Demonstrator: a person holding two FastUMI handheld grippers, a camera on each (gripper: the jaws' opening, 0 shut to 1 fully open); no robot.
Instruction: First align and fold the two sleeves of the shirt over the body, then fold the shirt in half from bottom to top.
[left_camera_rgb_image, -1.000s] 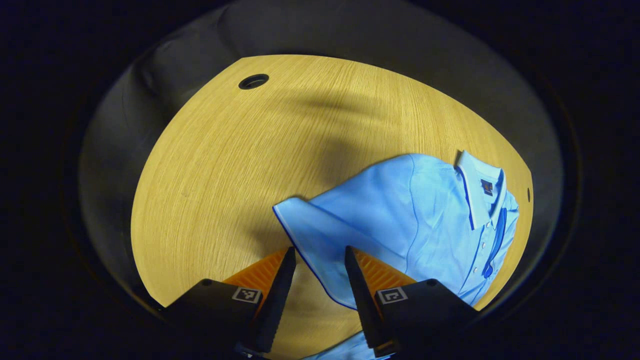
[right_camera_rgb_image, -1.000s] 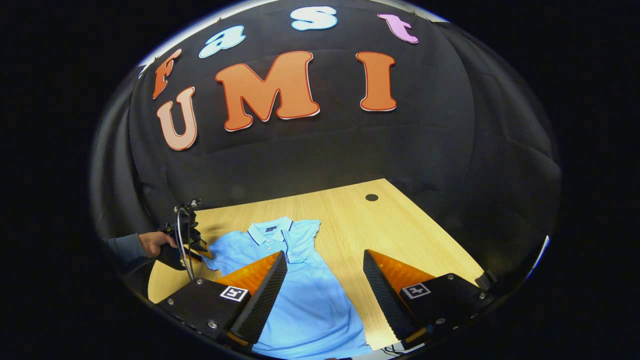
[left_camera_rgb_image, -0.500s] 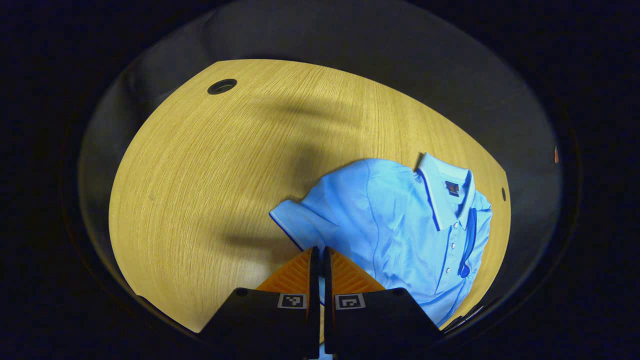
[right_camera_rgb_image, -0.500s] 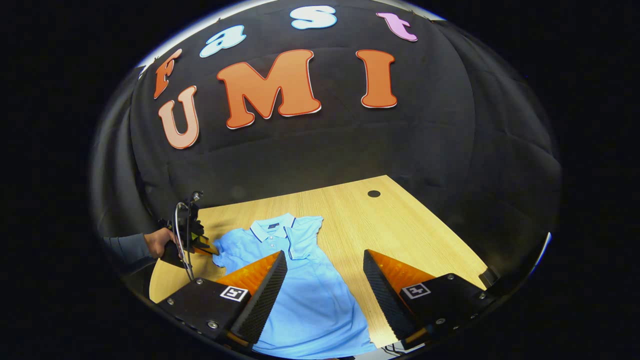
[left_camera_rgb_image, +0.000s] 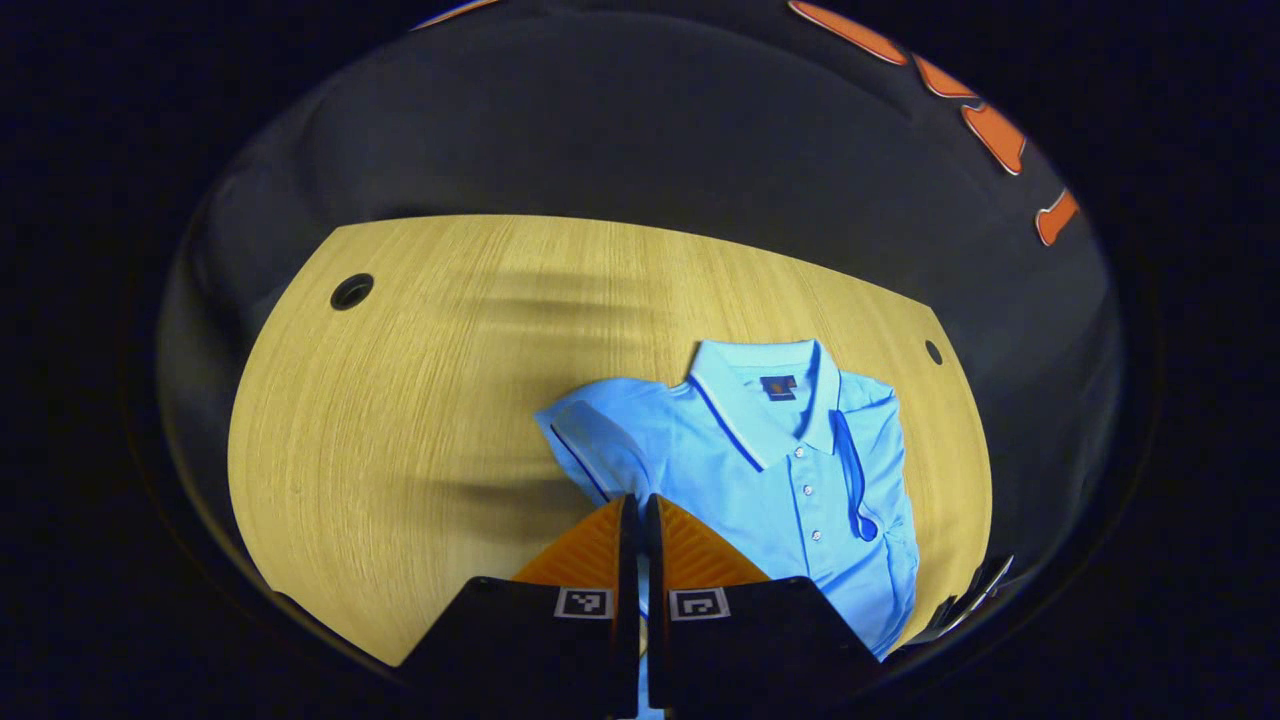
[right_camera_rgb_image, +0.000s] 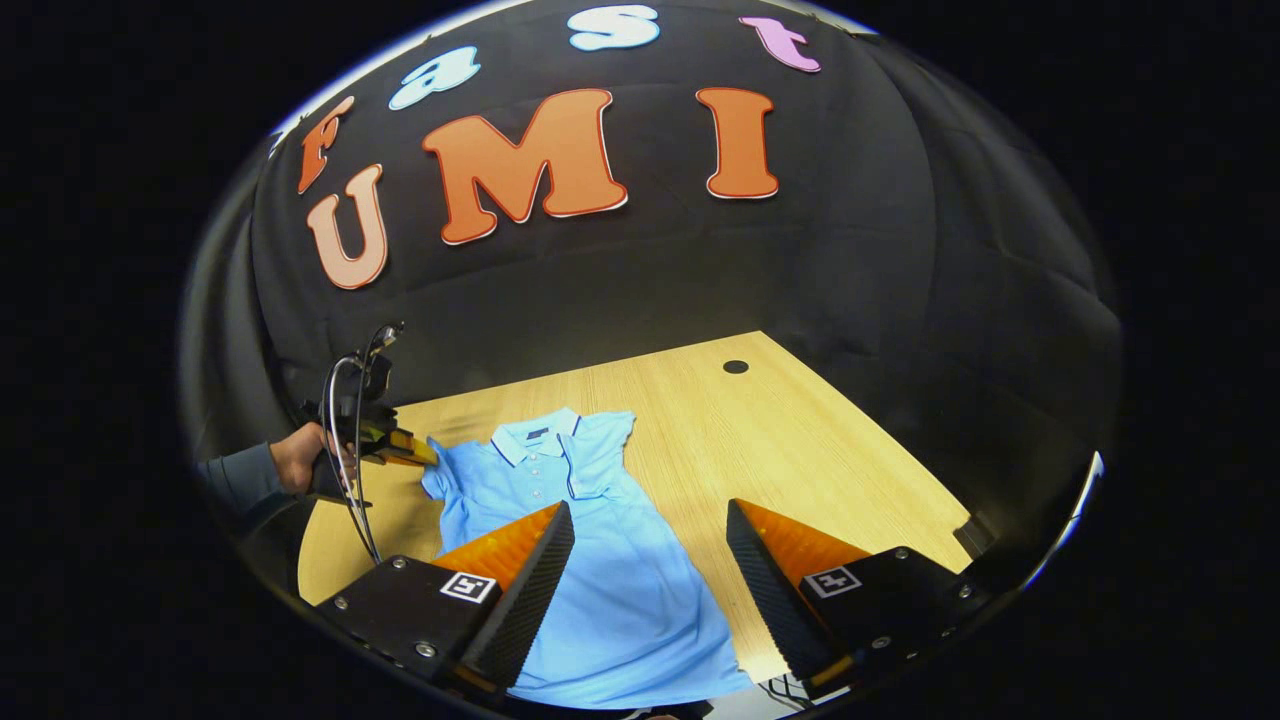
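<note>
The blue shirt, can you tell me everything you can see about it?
The shirt is a light blue polo of soft knit, with a collar edged in dark blue, small white buttons and a dark neck label. It lies front up on the wooden table, one sleeve already folded over its body. The left gripper, jaws shut, pinches the other sleeve.

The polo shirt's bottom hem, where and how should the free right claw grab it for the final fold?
Judging by how it lies, grip the polo shirt at the hem corner nearest the open right claw, coming low from the table's near edge. The fabric lies flat there, so one finger should slide under. The left claw is shut on the sleeve.
</note>
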